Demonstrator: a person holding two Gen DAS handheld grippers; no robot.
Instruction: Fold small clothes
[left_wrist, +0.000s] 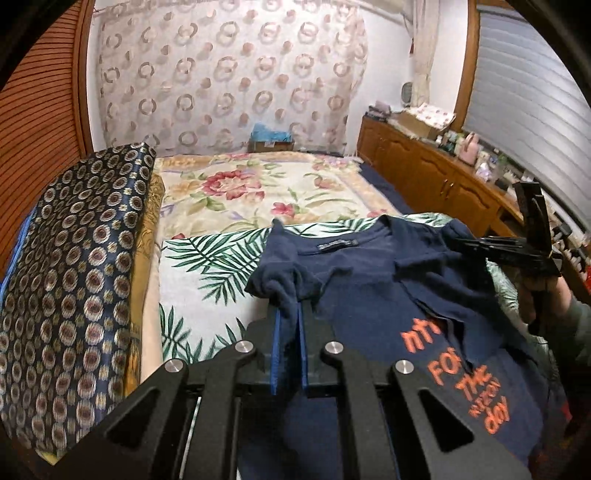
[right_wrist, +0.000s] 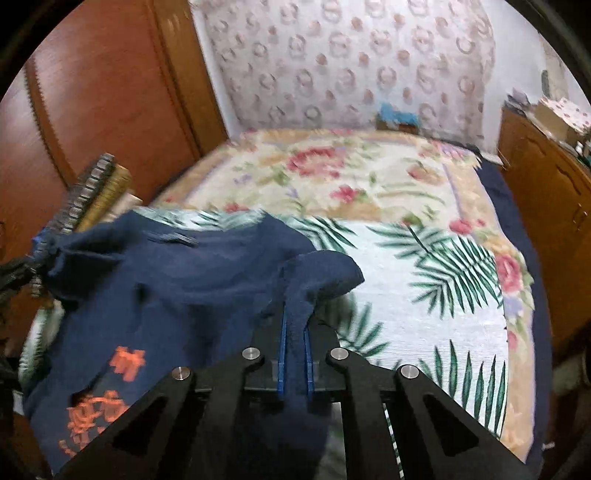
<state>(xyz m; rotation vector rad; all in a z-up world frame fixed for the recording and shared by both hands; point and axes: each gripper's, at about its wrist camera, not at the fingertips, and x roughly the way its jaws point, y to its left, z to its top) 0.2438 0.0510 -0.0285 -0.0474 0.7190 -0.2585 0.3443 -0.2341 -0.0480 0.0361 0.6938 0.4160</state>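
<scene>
- Surface: bed with a white palm-leaf printed cloth (left_wrist: 207, 266) over a floral blanket (left_wrist: 258, 188).
- Navy cotton T-shirt with orange lettering (left_wrist: 373, 295) is held raised above the cloth, at 6 o'clock.
- Left gripper (left_wrist: 290, 306) is clenched on one shoulder.
- Right gripper (right_wrist: 295, 314) is clenched on the other shoulder.

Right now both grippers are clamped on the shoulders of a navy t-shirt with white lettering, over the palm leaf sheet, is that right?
Not quite: the lettering is orange, not white, as the left wrist view shows. The left gripper and right gripper are each shut on the navy t-shirt, over the palm leaf sheet.
</scene>
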